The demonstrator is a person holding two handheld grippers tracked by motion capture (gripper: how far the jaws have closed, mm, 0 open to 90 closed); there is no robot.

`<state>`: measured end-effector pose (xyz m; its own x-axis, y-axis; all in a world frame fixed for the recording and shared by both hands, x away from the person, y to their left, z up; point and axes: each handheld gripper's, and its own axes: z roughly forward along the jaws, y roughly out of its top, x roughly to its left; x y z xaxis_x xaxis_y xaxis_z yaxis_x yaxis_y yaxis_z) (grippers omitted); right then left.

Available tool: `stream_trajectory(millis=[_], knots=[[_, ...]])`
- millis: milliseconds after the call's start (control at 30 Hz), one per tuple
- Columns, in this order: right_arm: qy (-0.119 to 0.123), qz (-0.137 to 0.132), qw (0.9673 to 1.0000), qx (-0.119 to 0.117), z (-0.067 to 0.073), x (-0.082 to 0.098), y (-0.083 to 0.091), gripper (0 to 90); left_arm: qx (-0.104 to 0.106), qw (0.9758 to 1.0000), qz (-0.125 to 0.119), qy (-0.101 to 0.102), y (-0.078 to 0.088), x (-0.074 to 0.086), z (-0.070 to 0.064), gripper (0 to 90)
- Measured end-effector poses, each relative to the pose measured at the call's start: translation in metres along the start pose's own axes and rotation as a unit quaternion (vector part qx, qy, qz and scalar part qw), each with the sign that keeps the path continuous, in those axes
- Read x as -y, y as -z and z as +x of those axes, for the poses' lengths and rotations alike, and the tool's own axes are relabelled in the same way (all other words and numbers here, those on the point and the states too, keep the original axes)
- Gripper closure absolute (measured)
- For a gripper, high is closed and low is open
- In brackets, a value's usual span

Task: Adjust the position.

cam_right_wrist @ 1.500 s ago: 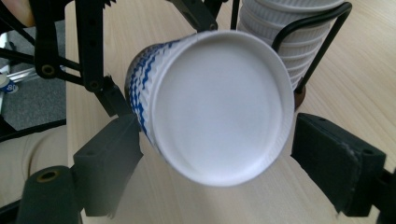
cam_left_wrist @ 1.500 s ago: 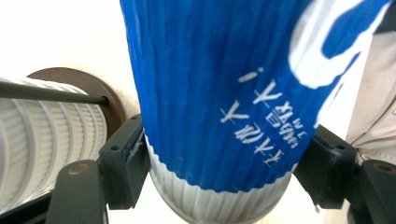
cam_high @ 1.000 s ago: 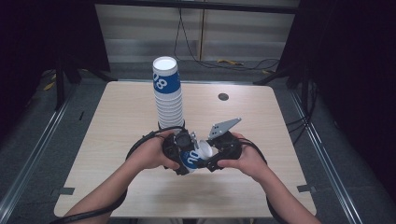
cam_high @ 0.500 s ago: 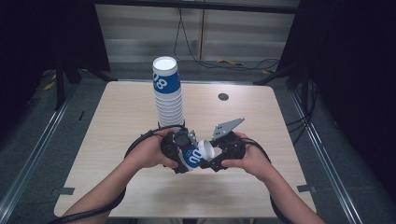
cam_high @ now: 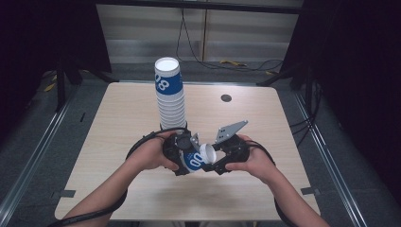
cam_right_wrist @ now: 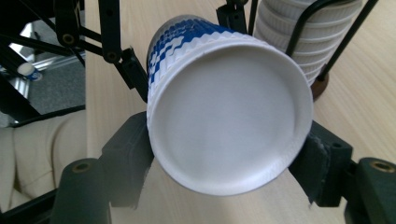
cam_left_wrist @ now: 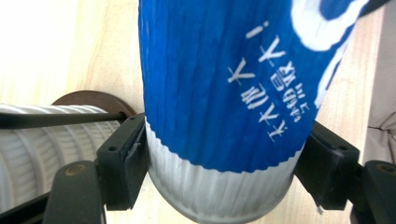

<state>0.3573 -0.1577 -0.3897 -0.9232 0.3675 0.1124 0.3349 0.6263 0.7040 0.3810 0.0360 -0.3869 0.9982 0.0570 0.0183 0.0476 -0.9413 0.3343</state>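
Item: paper cup [cam_high: 195,160], blue band with white print, white ribbed base, lying on its side between two hand-held grippers near the front edge of the tabletop [cam_high: 118,118], about midway along it.

Left gripper [cam_high: 178,152]: jaws narrow, pads pressed on the white lower part of the cup's wall from both sides, as the left gripper view [cam_left_wrist: 219,186] shows. Grip and hand placement match the earlier frames.

Right gripper [cam_high: 218,163]: jaws have just been closing; a second ago they stood wider around the cup's end, and they now clamp the rim end [cam_right_wrist: 229,121], one pad on each side. Grey three-cornered plate [cam_high: 231,129] on top of it, tilted upward. Hand placement unchanged.

Cup's position: unchanged since the earlier frames, bottom disc facing the right gripper's camera.

Cup stack [cam_high: 169,92]: tall column of the same cups, upright, just behind the grippers, nearer the rear edge; unmoved. A brown round base [cam_left_wrist: 93,100] shows at its foot.

Surface: pale wood-grain tabletop, rounded corners, a small dark round insert [cam_high: 226,98] near the rear right corner.

Room: dark surroundings, grey floor [cam_high: 42,127], metal rails along both sides, cables [cam_high: 208,61] trailing behind the rear edge.
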Motion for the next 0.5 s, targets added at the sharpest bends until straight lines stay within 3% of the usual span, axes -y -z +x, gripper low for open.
stream_trajectory(millis=[200, 367, 400, 433, 467, 500], knots=[[-0.008, 0.000, 0.9999, -0.011, 0.0022, -0.0036, -0.0058, 18.7, 0.002, 0.9999, -0.011, -0.012, 0.0006, -0.0031, -0.0020, 26.6], [0.010, 0.004, 0.9999, -0.008, 0.0043, -0.0038, -0.0084, 26.6, 0.001, 0.9997, -0.004, -0.025, -0.0013, -0.0042, -0.0037, 26.0], [0.012, 0.005, 0.9999, -0.009, 0.0037, -0.0032, -0.0080, 27.9, -0.003, 0.9994, -0.010, -0.032, -0.0025, -0.0031, -0.0042, 26.0], [0.010, 0.003, 0.9999, -0.012, 0.0023, -0.0009, -0.0067, 28.6, -0.013, 0.9989, -0.034, -0.029, -0.0013, -0.0008, -0.0023, 22.9], [0.010, 0.003, 0.9999, -0.012, 0.0023, -0.0009, -0.0067, 28.6, -0.013, 0.9989, -0.034, -0.029, -0.0013, -0.0008, -0.0023, 22.3], [0.012, 0.001, 0.9999, -0.003, 0.0021, 0.0002, -0.0053, 28.9, -0.010, 0.9986, -0.049, -0.016, -0.0002, 0.0009, -0.0011, 22.3]])
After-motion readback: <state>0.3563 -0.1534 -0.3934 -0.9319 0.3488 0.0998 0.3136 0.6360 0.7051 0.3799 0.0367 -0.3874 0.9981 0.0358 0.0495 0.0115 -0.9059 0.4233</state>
